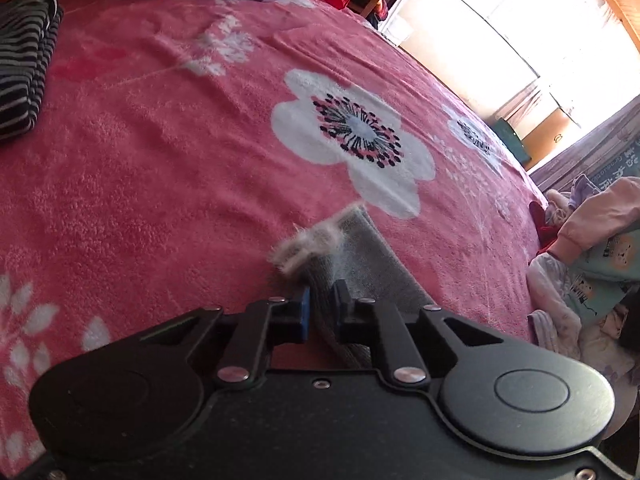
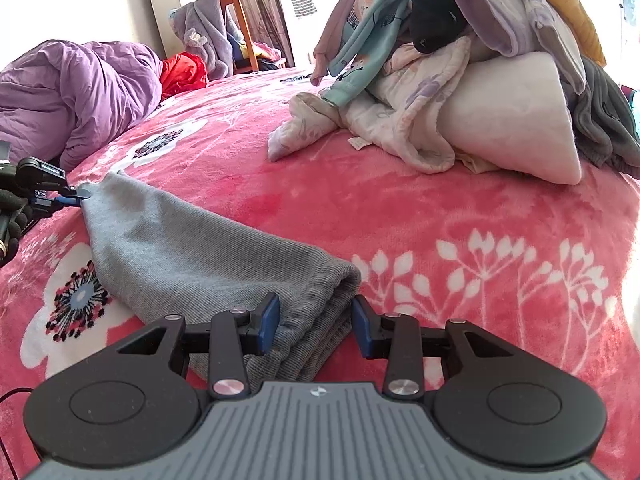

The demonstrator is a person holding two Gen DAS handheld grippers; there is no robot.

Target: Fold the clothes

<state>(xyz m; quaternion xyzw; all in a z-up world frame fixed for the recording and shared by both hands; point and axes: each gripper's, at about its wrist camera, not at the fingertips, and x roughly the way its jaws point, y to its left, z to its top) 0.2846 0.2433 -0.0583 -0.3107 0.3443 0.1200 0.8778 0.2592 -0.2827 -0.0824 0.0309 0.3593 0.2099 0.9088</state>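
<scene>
A grey knit garment lies folded lengthwise across the pink flowered blanket. My left gripper is shut on one end of it, where a fuzzy pale hem sticks out past the pads. In the right wrist view that same gripper pinches the garment's far left tip. My right gripper stands open around the garment's near folded end. The cloth lies between the blue pads, and a small gap shows on the right side.
A heap of loose clothes sits at the blanket's far right, also seen as the pile of clothes. A folded striped garment lies at the far left. A purple duvet and a wooden chair are behind.
</scene>
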